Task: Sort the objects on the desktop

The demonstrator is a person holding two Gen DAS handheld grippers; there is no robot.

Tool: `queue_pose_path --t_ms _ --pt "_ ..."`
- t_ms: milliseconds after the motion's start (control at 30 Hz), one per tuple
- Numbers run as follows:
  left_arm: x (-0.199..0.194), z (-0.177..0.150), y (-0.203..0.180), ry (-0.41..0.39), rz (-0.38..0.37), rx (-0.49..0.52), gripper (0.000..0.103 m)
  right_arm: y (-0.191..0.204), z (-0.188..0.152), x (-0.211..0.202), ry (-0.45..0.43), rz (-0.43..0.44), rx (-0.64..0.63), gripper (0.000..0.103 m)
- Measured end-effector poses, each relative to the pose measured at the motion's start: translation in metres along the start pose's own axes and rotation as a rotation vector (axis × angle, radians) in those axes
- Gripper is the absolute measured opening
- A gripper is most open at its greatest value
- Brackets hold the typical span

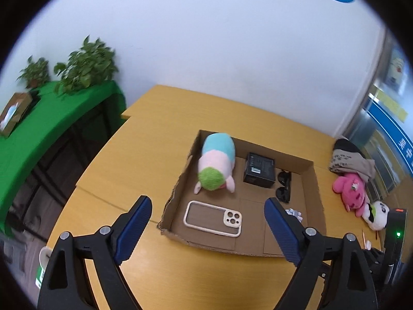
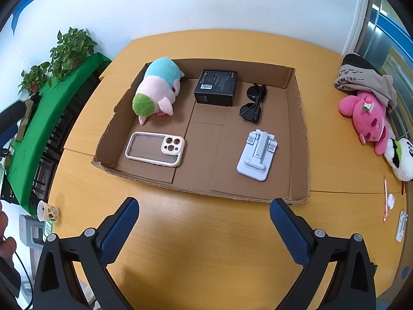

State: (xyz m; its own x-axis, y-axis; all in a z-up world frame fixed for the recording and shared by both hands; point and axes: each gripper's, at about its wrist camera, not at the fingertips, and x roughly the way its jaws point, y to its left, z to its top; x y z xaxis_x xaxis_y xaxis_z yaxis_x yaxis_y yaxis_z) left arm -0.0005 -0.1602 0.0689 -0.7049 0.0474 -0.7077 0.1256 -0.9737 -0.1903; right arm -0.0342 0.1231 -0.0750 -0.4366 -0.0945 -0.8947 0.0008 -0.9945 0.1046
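Both tongs are held wide apart and empty above the yellow tabletop [image 2: 206, 232]; nothing is gripped between the blue pads. The left tongs [image 1: 207, 204] are seen hovering at the near edge of the cardboard tray [image 2: 296, 134]; the right tongs [image 2: 204, 206] are set just short of the tray's near lip.

Inside the tray, as noted from the right wrist view: pastel plush [image 2: 157, 90] at 11 o'clock, black box [image 2: 216, 87] at 12, sunglasses [image 2: 254, 103] at 1, phone case [image 2: 155, 149] at 10 and closest to the tongs, grey phone stand [image 2: 258, 155] at 2.

Still outside the tray, well apart at 3 o'clock: pink plush [image 2: 366, 118], panda plush [image 2: 400, 160], folded cloth item [image 2: 366, 80]; small white items and a pen lie at the right tabletop edge. Sorting is judged partly done.

Risks, as judgements:
- The torn, low front lip of the tray could be snagged by a descending finger, and the light tray shoved along the tabletop.
- The phone case lies flat and thin; a pinch may slip off its rim or scrape the cardboard.
- The sunglasses' folded arms could be caught, or the lenses pressed.
- A reach to the plush toys at 3 o'clock could sweep across the tray wall, or knock the small items off the tabletop edge.
- The two tongs are close together; a crossing reach could bring them into collision.
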Motion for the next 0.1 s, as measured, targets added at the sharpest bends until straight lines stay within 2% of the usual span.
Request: queue_pose_path --t_ms 100 --pt "0.0006 -0.0041 -0.0015 0.007 0.006 0.05 0.089 0.0028 0.001 -0.0011 -0.004 -0.001 -0.006 0.103"
